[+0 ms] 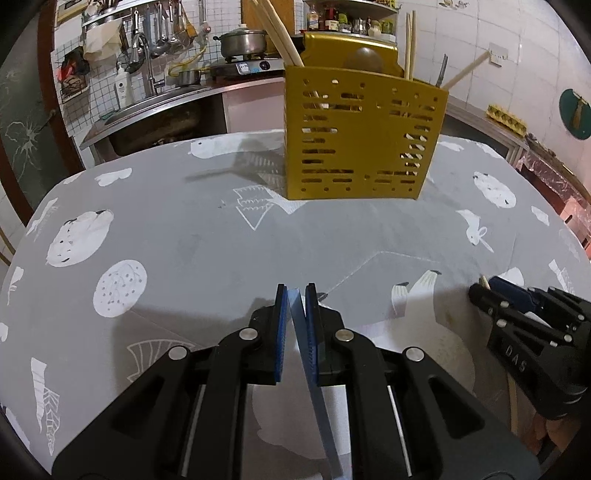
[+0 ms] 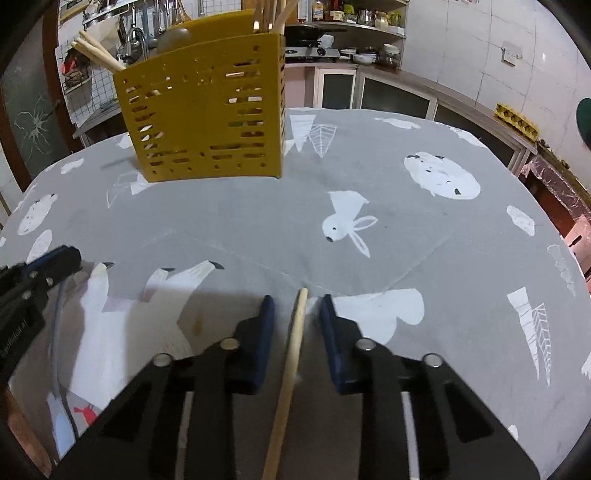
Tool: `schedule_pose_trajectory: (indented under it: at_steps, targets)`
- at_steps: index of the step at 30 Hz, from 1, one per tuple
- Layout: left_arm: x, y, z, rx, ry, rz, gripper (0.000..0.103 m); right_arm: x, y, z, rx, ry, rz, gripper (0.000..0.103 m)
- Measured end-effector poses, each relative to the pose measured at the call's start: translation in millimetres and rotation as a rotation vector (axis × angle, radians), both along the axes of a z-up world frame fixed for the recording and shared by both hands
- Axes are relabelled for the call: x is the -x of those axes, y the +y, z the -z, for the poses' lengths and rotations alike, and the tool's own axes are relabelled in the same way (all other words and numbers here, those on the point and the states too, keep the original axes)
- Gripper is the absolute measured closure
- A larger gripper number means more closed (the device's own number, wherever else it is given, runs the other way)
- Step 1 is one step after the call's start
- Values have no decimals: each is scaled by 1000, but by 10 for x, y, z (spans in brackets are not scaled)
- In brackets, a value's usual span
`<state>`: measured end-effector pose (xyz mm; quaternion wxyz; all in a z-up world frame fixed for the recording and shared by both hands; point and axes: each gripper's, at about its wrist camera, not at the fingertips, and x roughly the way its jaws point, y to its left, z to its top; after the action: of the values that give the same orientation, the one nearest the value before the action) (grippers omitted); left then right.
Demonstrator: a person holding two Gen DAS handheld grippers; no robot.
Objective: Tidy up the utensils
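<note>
Right now my left gripper (image 1: 295, 291) is clamped on a thin flat blue strip (image 1: 314, 373), a utensil handle by the look, running back between the pads toward the camera; its far end is hidden, so I cannot tell what utensil it is. My right gripper (image 2: 297, 301) has its jaws apart around a pale wooden stick (image 2: 290, 369), probably a chopstick, which runs between the fingers with gaps on both sides; I cannot tell whether it lies on the cloth or is lifted. In the left view the right gripper sits low at the right edge, the stick's tip poking out ahead of it.

Under both grippers is a table in a grey tablecloth (image 1: 207, 236) printed with white animals and leaves. Nothing lies on the cloth between my grippers and the holder.

Farther on, mid-table, stands the yellow utensil holder (image 1: 362, 136), upright, a slotted plastic box with a taller back panel. Several wooden chopsticks (image 1: 280, 33) lean out of it at both ends, a dark rounded utensil head shows at the middle, and a metal utensil tip sticks up on the right side.

Behind the table: a steel sink (image 1: 147, 114) with tap, hanging ladles on a wall grid, a pot (image 1: 243, 42) on a stove, shelves of jars, and an egg carton (image 1: 508, 118) on the counter at right.
</note>
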<state>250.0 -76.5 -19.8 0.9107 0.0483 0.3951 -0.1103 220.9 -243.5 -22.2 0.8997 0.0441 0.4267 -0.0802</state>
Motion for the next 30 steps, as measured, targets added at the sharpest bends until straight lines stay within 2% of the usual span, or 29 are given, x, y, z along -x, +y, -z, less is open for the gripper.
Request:
schedule_pose_trajectory:
  at_steps: [2, 10, 15, 23, 30]
  targets:
    - [7, -12, 7, -6, -3, 5, 94, -13, -39, -5, -26, -6, -2, 96]
    - [83, -10, -102, 17, -37, 21, 95, 58, -121, -146, -65, -78, 8, 97]
    - [185, 20, -241, 39, -80, 22, 95, 253, -142, -401, -65, -188, 17, 98]
    - [446, 92, -601, 67, -184, 21, 96, 698, -57, -914, -11, -411, -10, 98]
    - [771, 152, -757, 58, -278, 22, 96, 1006, -69, -1114, -12, -510, -15, 98]
